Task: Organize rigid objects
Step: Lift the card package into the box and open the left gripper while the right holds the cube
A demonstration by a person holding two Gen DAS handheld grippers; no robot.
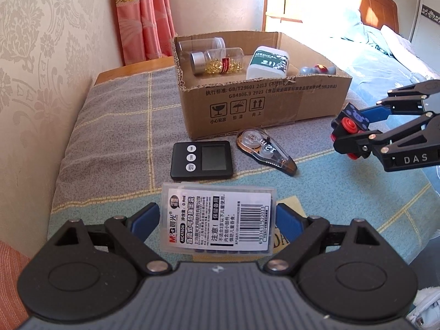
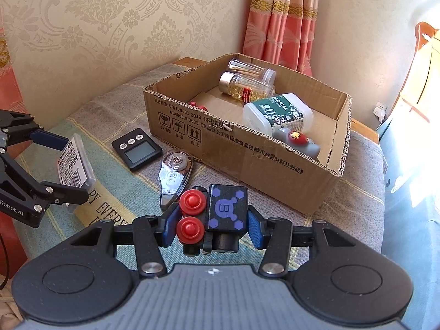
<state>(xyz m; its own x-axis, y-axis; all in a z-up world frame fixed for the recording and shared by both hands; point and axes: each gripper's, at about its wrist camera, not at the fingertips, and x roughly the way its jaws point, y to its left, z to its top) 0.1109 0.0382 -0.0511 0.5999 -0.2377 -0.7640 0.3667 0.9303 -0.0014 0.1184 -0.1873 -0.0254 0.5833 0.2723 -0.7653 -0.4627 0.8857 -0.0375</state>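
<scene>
Left gripper (image 1: 218, 220) is clamped on a clear plastic refill case (image 1: 218, 218), blue pads pressing its two long sides, white label with barcode facing up. We hold it off the blanket (image 1: 110, 126), nothing touching it from below as far as we can see. Jaws stand wide because the case is wide.

Right gripper (image 2: 213, 220) is closed on a small black block toy (image 2: 217, 214): two red knobs on its left side, a purple "B" pattern on its top face. Pads sit against the red knobs on one side and the black body on the other. It too is held clear of the blanket.

Just ahead of the left gripper we have a black digital timer (image 1: 202, 160) lying flat, screen up. Ahead and slightly right of it lies a correction tape dispenser (image 1: 265, 148), its tip toward us. Both rest on the blanket, near each other but not touching.

Beyond those two sits an open cardboard box (image 1: 261, 101), its near wall just behind the tape dispenser. Inside, far-left corner: an empty clear jar (image 1: 202, 44) and a capsule bottle (image 1: 217, 60) with a silver cap, both on their sides, side by side. Middle: a white medical bottle (image 1: 268, 63) with a green label, tilted. Right of it: a grey toy figure (image 1: 316, 69) with a red spot, low against the near wall.

From the left gripper, the right one hangs ahead and to the right, level with the box's near right corner, well apart from us.
</scene>
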